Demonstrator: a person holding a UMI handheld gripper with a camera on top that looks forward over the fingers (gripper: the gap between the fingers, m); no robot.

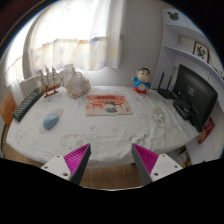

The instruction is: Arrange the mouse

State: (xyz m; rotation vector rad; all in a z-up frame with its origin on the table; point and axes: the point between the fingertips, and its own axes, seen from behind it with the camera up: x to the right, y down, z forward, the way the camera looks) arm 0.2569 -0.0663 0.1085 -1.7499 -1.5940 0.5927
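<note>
The tongs (111, 160) stand wide apart and grip nothing; their two magenta pads (76, 157) face each other across a bare stretch of the near tabletop edge. The tabletop (110, 132) is draped in a white cloth with a faint pattern. The mouse (52, 118), a pale bluish-grey rounded shape, lies on the cloth well beyond the tongs and off to the left of the gap between them, nearer the left finger's line than the right; nothing touches it. Farther left of the mouse a dark keyboard (27, 106) lies slanted near the tabletop's left edge. Behind these stands a model sailing ship (52, 81), and just beside it on the right a whitish lumpy object (76, 82) that cannot be made out clearly. Near the middle of the tabletop, straight beyond the gap of the tongs, a flat printed sheet or booklet (108, 105) with reddish colouring lies on the cloth. To its right, toward the back, a blue, white and red toy figure (143, 80) sits upright. On the right side a dark monitor (193, 97) stands angled, with a small white object (160, 116) on the cloth in front of it. Bright curtained windows (75, 35) fill the back wall.
</note>
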